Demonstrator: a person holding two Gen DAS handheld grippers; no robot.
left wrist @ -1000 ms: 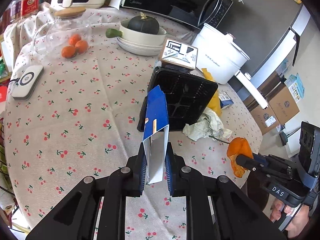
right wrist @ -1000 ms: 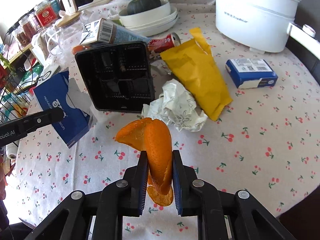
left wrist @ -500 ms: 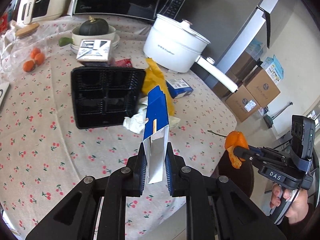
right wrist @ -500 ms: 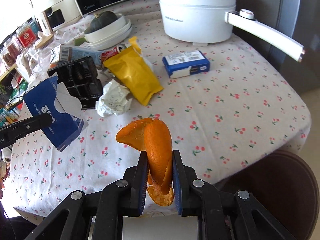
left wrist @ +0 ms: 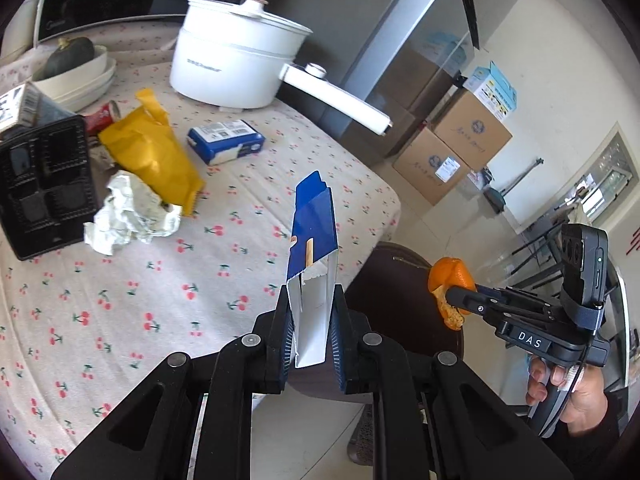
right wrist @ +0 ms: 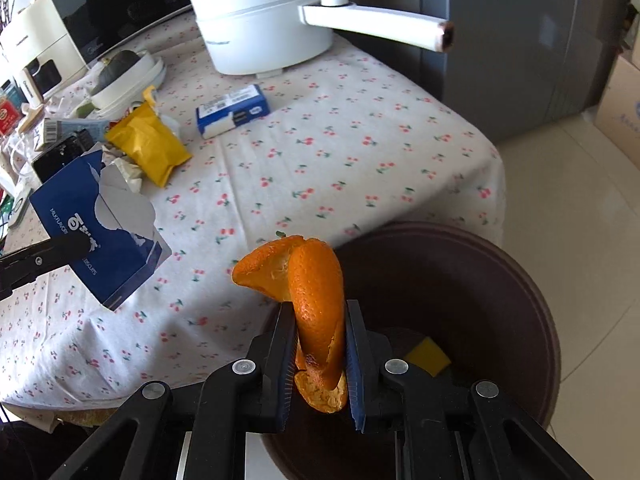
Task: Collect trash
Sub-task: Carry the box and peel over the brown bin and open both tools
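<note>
My left gripper [left wrist: 311, 332] is shut on a torn blue biscuit box [left wrist: 314, 256], held upright over the table's edge; the box also shows in the right wrist view [right wrist: 100, 224]. My right gripper [right wrist: 318, 356] is shut on an orange peel [right wrist: 308, 292], held over the open dark brown bin [right wrist: 500, 280] beside the table. The peel [left wrist: 448, 280] and the bin [left wrist: 400, 276] also show in the left wrist view. Crumpled white paper [left wrist: 128, 216], a yellow bag [left wrist: 156, 160], a black plastic tray [left wrist: 40, 188] and a small blue box [left wrist: 226, 146] lie on the table.
A white electric pot [left wrist: 232, 68] with a long handle [right wrist: 376, 24] juts over the table's edge. Bowls with a squash [left wrist: 72, 72] stand at the back. A yellow scrap [right wrist: 426, 356] lies in the bin. Cardboard boxes [left wrist: 456, 148] stand on the floor.
Both grippers have swung right, away from the table's middle toward its edge. The orange peel is now over the bin's opening, and the blue box hangs near the table's edge.
</note>
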